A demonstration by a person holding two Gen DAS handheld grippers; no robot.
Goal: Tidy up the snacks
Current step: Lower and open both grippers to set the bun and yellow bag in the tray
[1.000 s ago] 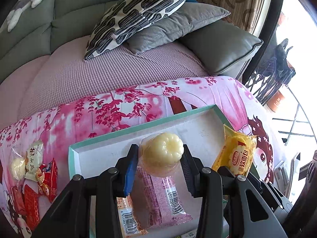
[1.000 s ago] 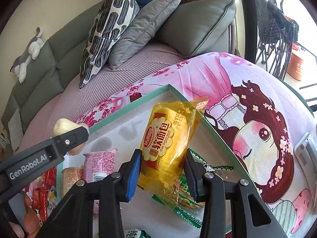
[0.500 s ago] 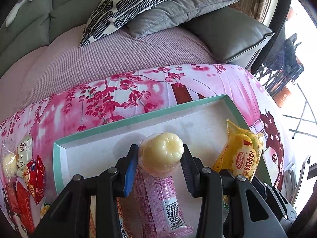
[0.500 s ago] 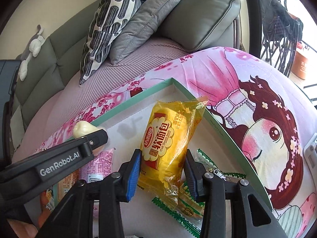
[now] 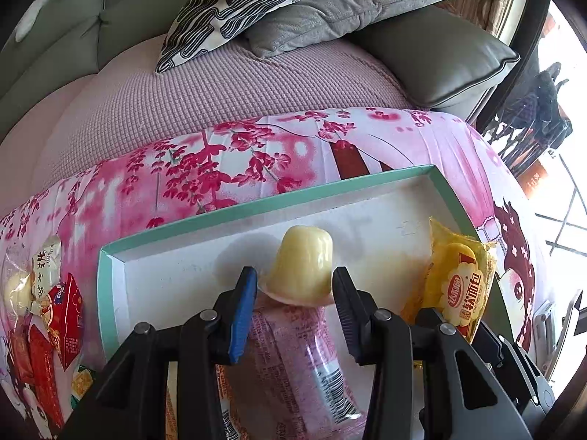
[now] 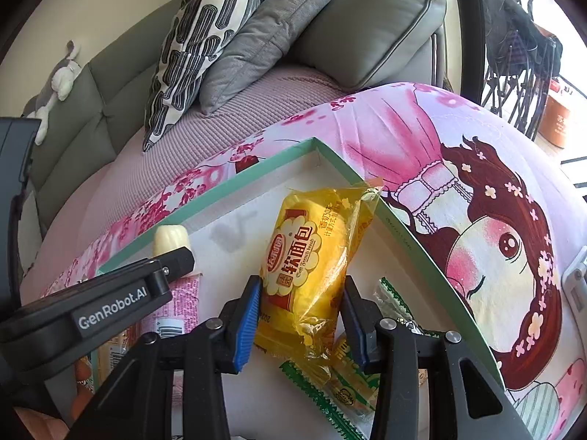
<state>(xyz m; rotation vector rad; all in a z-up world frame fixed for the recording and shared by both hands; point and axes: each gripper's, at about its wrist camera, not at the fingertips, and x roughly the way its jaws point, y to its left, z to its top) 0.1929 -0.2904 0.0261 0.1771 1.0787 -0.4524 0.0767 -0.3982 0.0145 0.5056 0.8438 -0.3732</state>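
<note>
I am placing snacks: my left gripper [image 5: 295,293] pinches a jelly cup [image 5: 301,267] above the tray [image 5: 227,214], right gripper [image 6: 299,311] pinches a yellow bread packet [image 6: 312,256] at three o'clock; next, lower and release.

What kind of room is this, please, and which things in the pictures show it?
Most likely a home living room. A grey sofa with a patterned cushion fills the background, a soft toy lies on the sofa back, and the snack tray rests on a pink cartoon-print cloth.
</note>
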